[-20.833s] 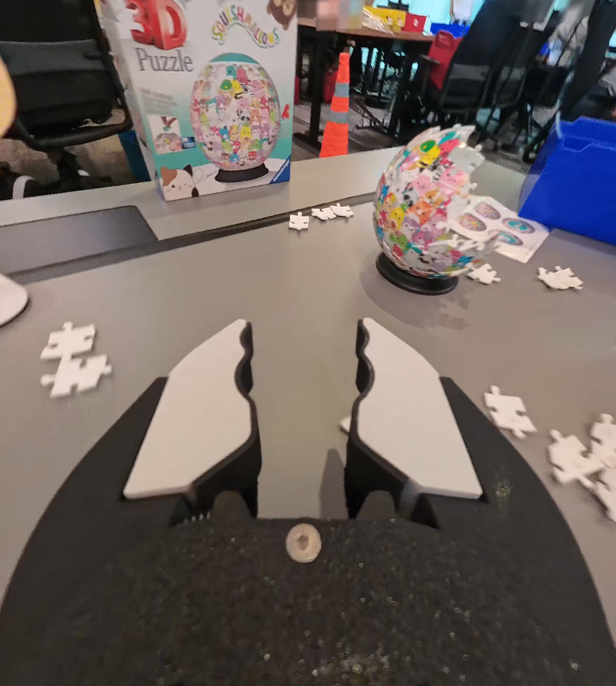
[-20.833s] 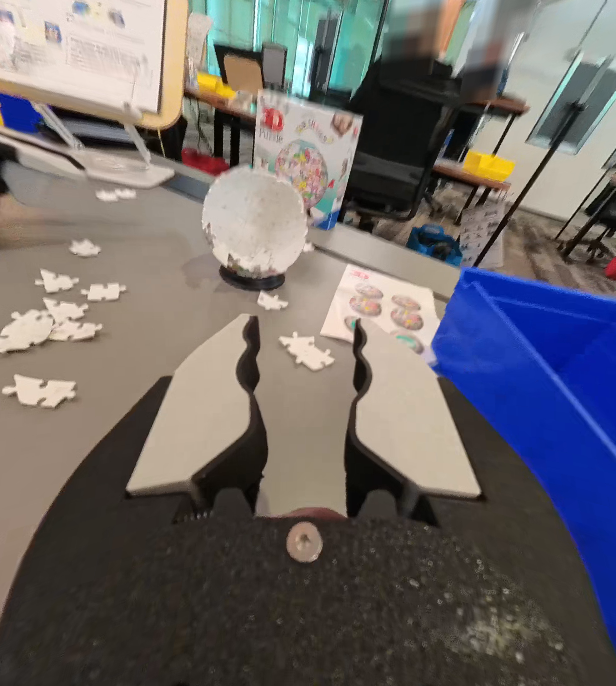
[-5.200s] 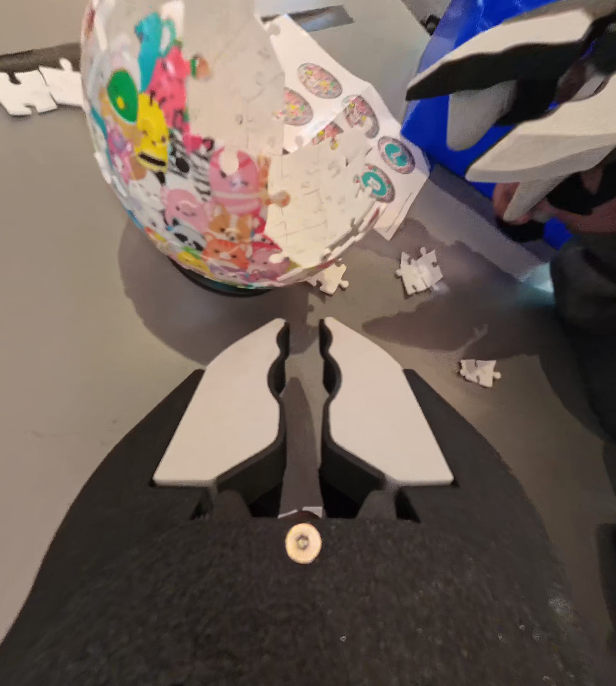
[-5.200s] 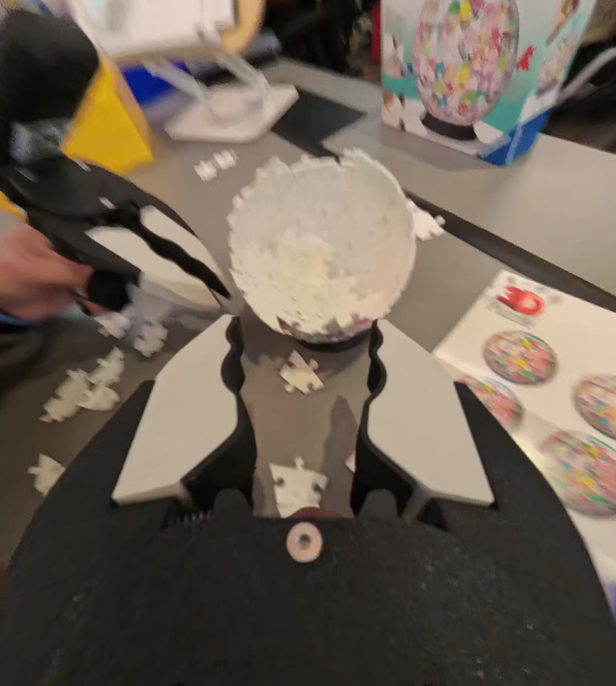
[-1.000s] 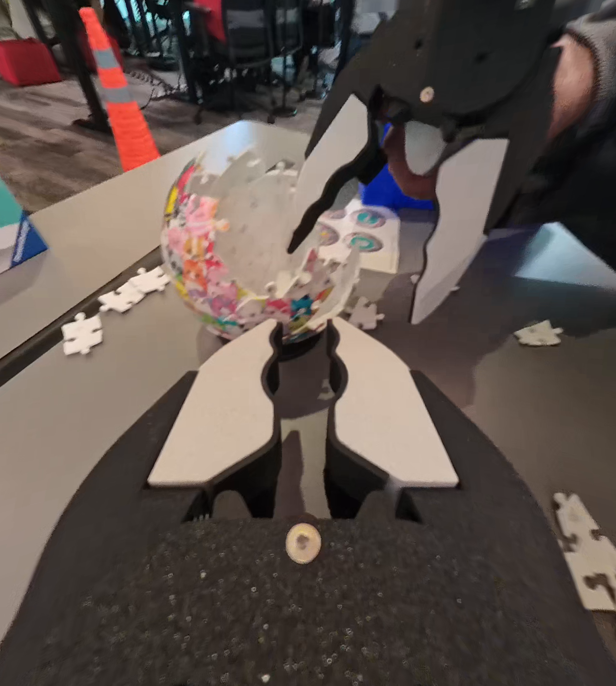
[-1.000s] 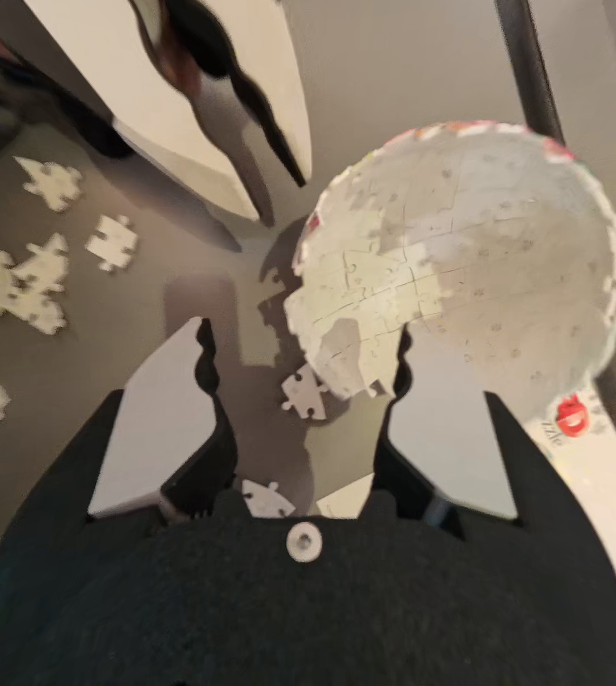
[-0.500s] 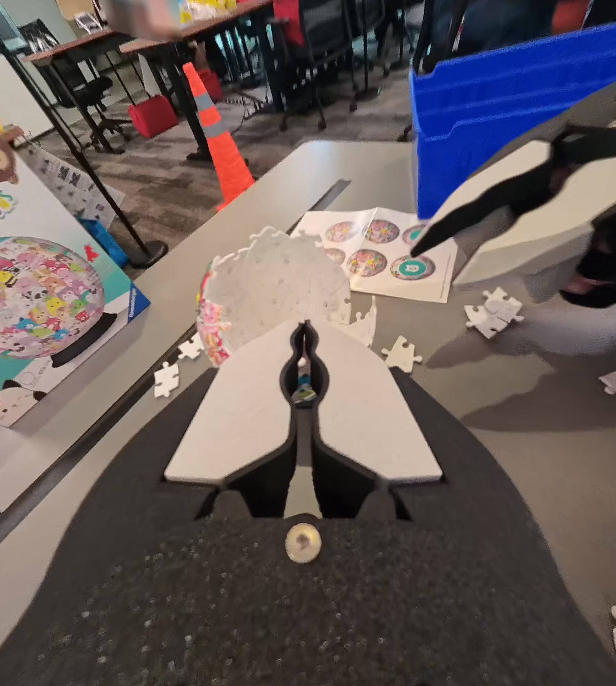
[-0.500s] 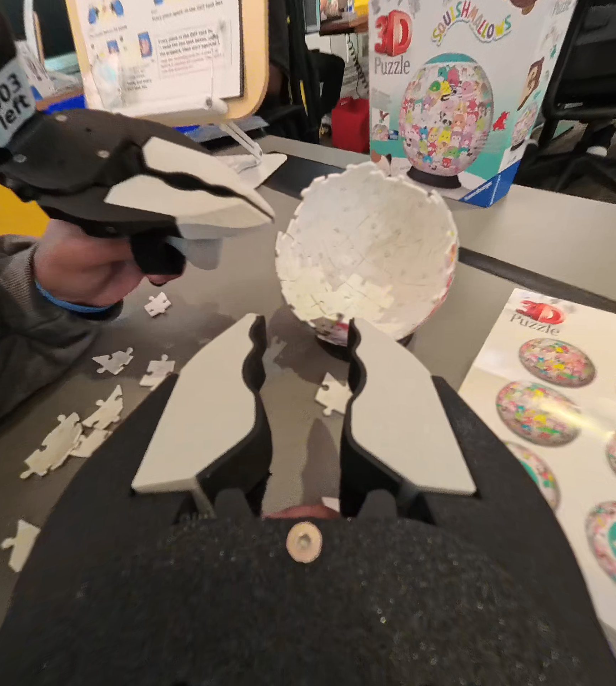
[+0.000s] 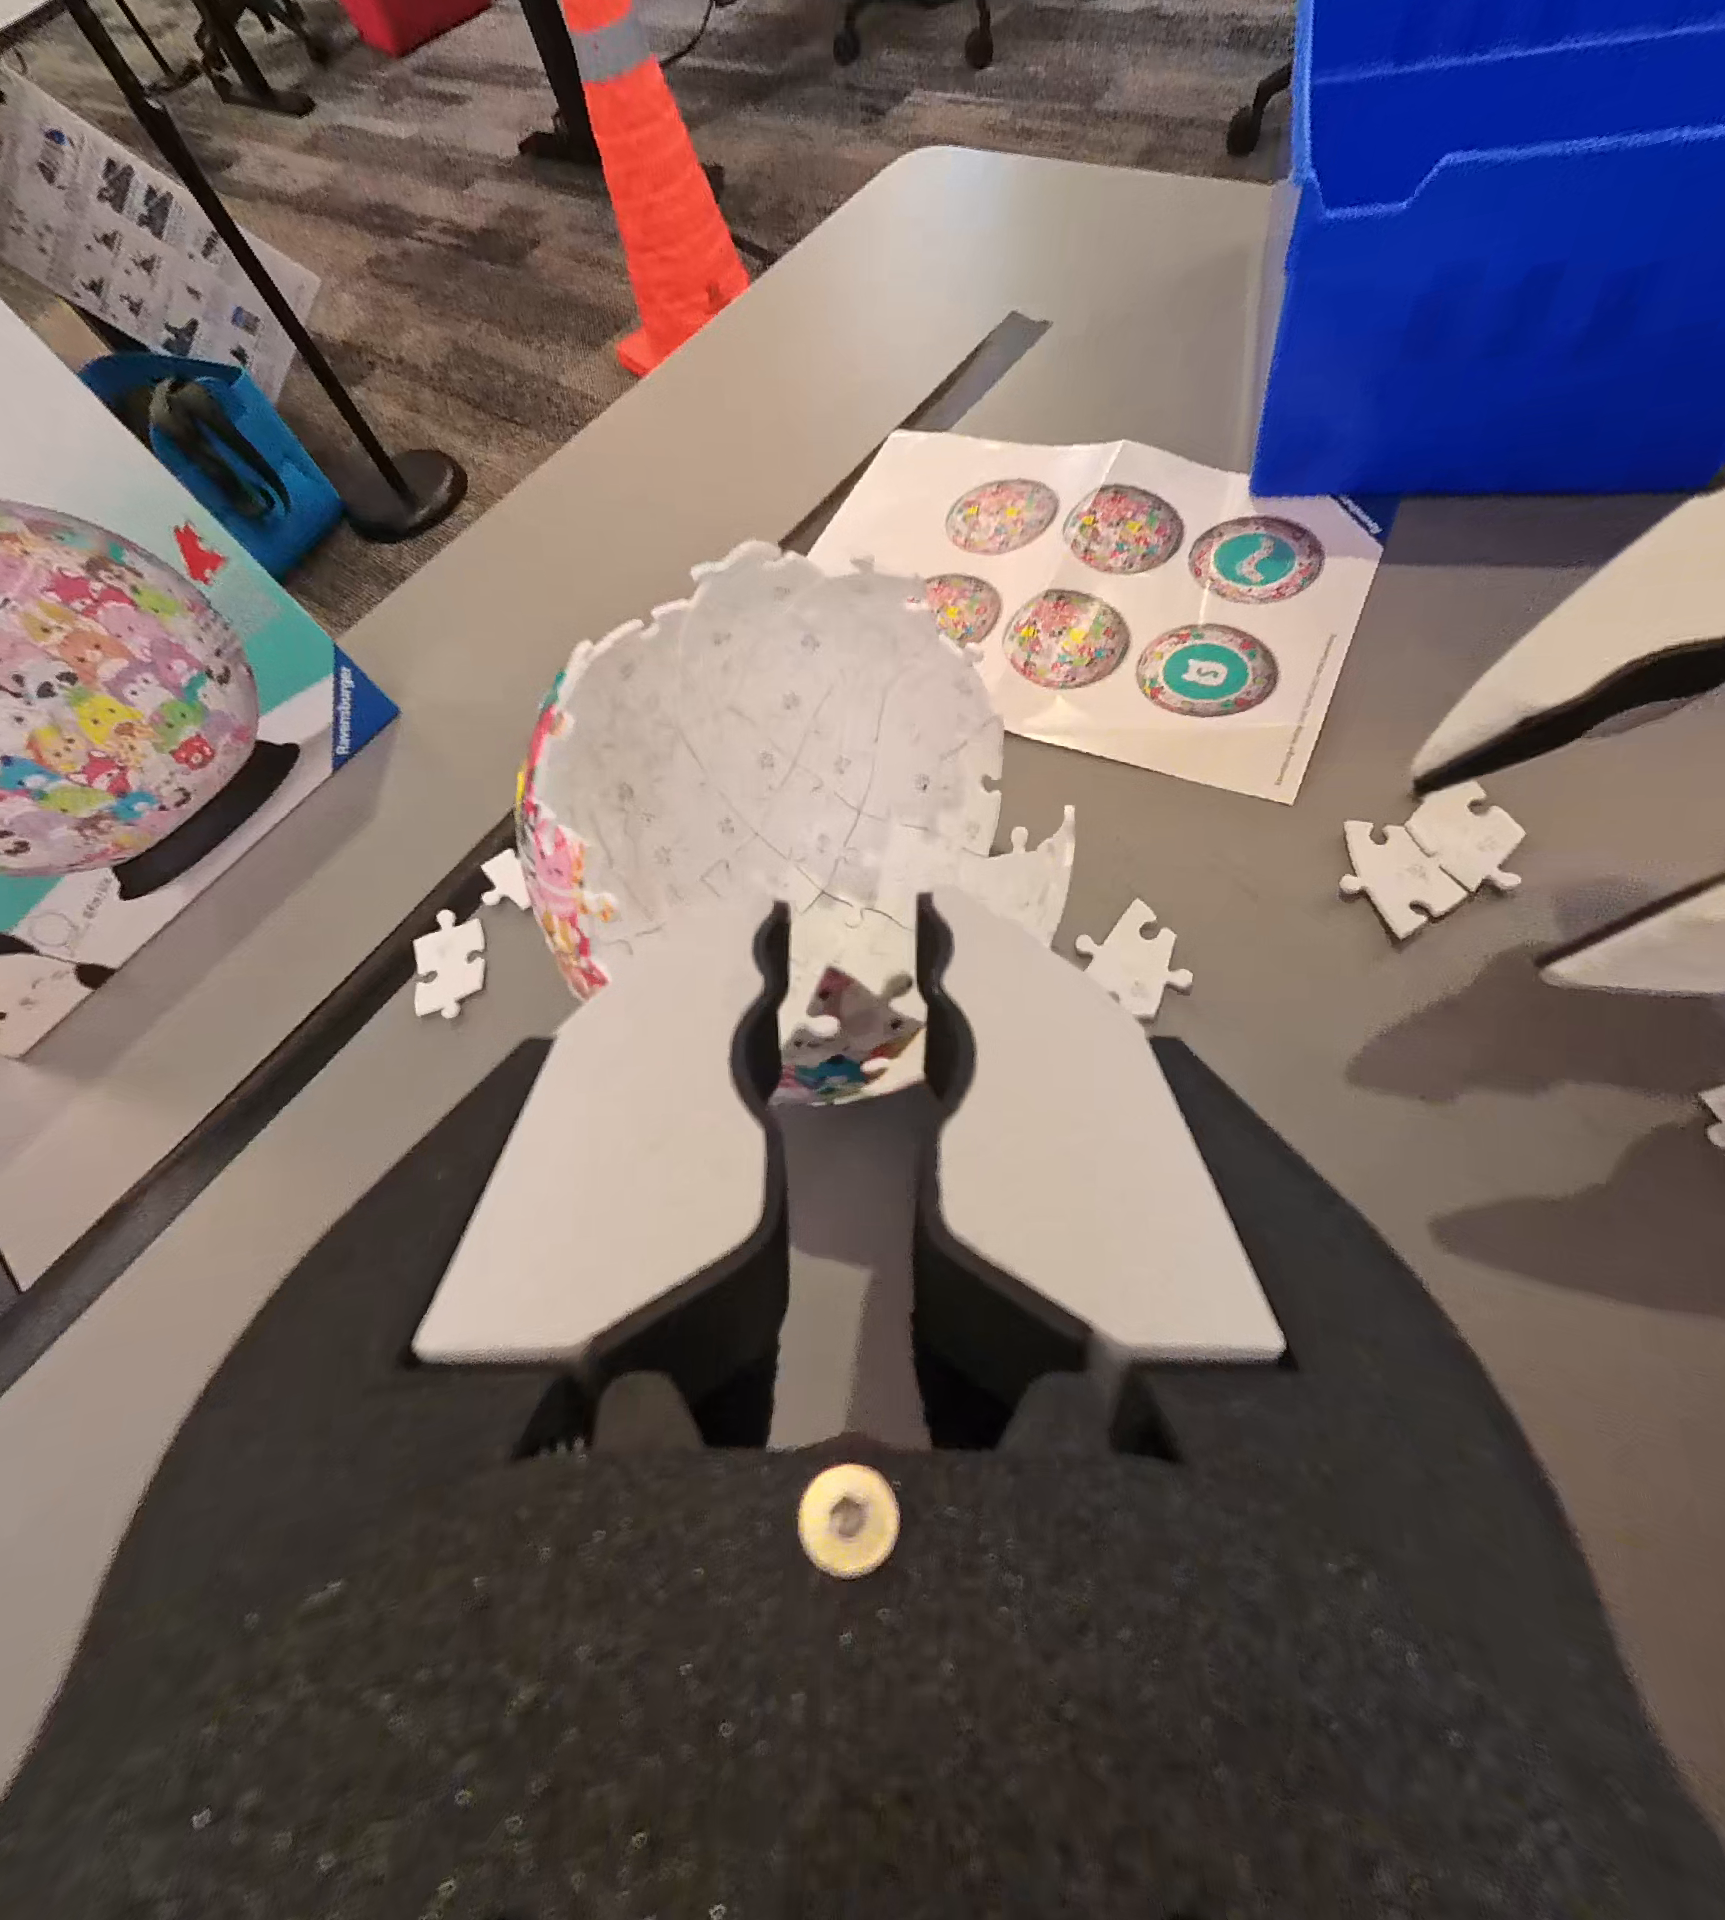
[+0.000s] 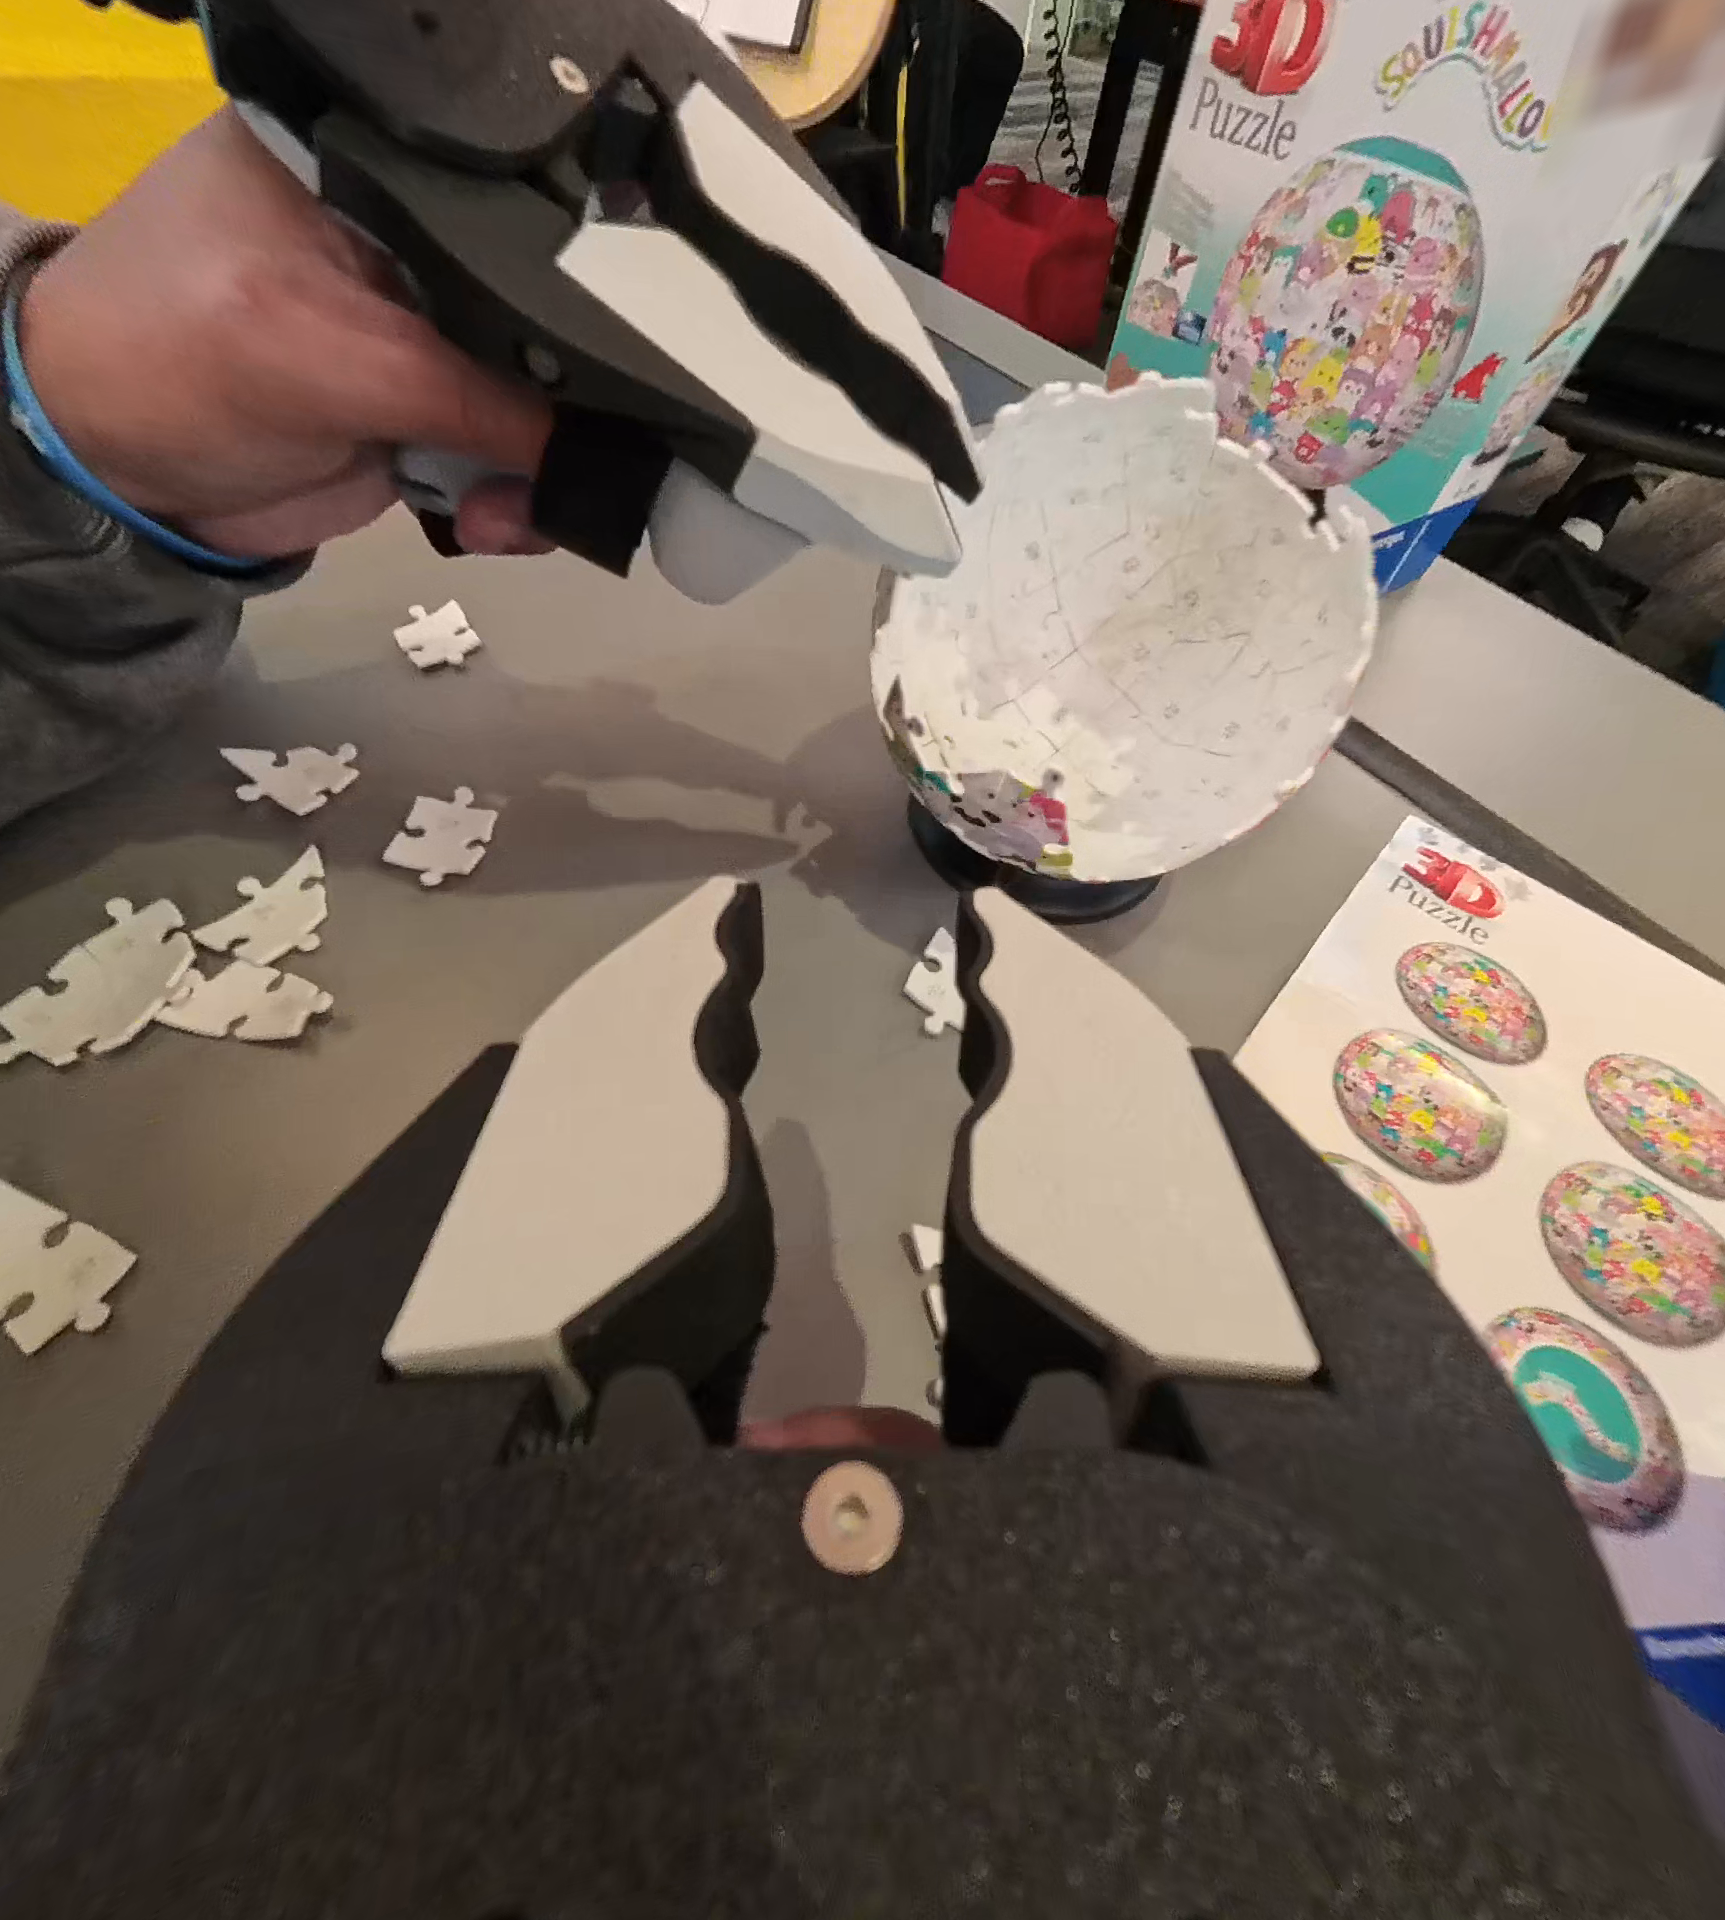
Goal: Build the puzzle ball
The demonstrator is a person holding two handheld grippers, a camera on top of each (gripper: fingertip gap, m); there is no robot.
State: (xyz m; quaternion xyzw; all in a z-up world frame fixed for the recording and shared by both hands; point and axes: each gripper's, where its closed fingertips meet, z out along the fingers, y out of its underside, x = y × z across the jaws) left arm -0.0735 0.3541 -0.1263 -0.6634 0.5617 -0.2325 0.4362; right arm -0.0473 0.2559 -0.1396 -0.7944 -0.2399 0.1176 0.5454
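Observation:
The half-built puzzle ball [image 9: 764,748] is an open white shell with a colourful outside, on a black stand [image 10: 1034,894]. It also shows in the right wrist view [image 10: 1149,644]. My left gripper [image 9: 847,914] is open, its tips at the ball's near rim, with the rim's edge showing between them. In the right wrist view the left gripper [image 10: 962,525] reaches over the rim from the left. My right gripper [image 10: 858,899] is open and empty, low over the table just in front of the stand. White loose pieces [image 10: 442,831] lie around.
The puzzle box [image 9: 58,727] stands at the back left. An instruction sheet [image 9: 1118,613] lies right of the ball, and a blue bin [image 9: 1544,260] beyond it. More pieces [image 9: 1429,862] lie under the right gripper [image 9: 1481,868]. An orange cone [image 9: 660,177] stands off the table. Some 11 centimeters of space lies between my two pairs of fingers.
My left gripper has opened from shut and moved up to the ball's rim. My right gripper has stayed open, still in front of the ball.

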